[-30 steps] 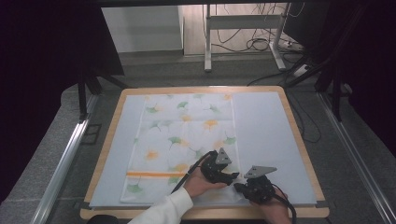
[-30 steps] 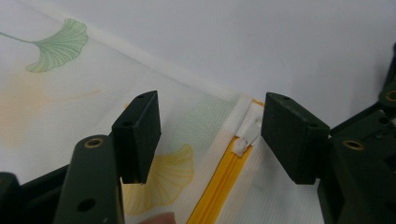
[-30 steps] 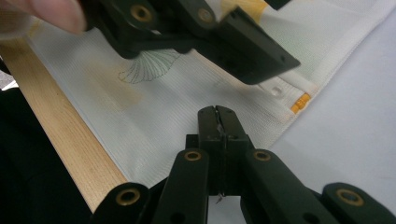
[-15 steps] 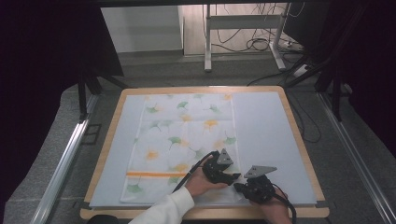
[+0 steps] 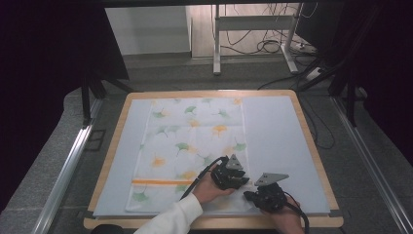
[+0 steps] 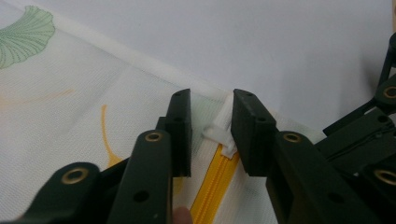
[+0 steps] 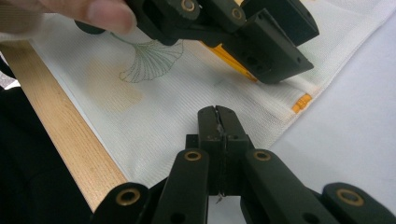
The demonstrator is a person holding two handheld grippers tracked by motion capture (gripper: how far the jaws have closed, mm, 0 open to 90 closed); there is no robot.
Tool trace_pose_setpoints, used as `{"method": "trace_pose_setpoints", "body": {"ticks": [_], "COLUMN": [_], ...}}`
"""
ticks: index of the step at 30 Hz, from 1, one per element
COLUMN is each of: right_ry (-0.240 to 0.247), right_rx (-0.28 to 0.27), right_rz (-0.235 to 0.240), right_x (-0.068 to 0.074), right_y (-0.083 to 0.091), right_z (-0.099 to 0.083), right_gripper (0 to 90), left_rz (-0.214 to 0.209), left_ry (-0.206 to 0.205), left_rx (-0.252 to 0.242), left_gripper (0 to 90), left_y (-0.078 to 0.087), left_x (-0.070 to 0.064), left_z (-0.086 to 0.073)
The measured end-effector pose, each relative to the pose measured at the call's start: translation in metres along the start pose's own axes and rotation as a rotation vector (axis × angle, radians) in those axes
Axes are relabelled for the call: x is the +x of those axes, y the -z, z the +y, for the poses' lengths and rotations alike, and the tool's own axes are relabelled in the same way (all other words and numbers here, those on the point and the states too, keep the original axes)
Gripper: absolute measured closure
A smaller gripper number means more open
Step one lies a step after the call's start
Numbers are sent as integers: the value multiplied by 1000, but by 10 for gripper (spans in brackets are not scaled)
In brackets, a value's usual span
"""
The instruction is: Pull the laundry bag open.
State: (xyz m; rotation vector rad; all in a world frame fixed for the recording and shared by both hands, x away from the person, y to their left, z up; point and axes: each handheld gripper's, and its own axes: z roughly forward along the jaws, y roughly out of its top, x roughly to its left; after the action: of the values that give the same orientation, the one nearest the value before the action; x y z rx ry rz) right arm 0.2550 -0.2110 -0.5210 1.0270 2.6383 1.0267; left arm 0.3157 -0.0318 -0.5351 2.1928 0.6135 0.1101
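Pillowcase [image 5: 190, 151] lies flat on our desk [image 5: 282, 141]; our left claw [image 6: 211, 133], jaws apart, straddles its white zipper pull [image 6: 222, 133], partly hidden. Our right claw [image 7: 218, 122] is together, fabric edge pinched.

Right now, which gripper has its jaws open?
The left gripper: its jaws stand apart around the white zipper pull. The right gripper has its jaws pressed together.

— What lay on the table?
— A white mesh pouch [image 5: 190, 151] printed with green and orange ginkgo leaves, spread flat.
— Any fastening?
— A yellow-orange zipper [image 6: 219, 179] ran across near its front edge, with a white pull tab [image 6: 219, 130] sitting at the pouch's right edge.
— Open or closed?
— That could not be told.
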Motion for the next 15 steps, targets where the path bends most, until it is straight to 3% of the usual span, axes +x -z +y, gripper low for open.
{"method": "trace_pose_setpoints", "body": {"ticks": [4,11,15], "right_ry": [2,4,7], "right_rx": [-1,0,-1], "right_rz": [-3,-2,-2], "right_x": [0,0,0], "right_y": [0,0,0], "right_z": [0,0,0], "right_gripper": [887,887,887], "left_rz": [-11,-13,-11], "left_ry": [0,1,32], "left_rx": [9,15,11], "left_gripper": [759,779,765], "left_y": [0,2,2], "left_x": [-1,-3,-1], "left_z": [1,0,0]}}
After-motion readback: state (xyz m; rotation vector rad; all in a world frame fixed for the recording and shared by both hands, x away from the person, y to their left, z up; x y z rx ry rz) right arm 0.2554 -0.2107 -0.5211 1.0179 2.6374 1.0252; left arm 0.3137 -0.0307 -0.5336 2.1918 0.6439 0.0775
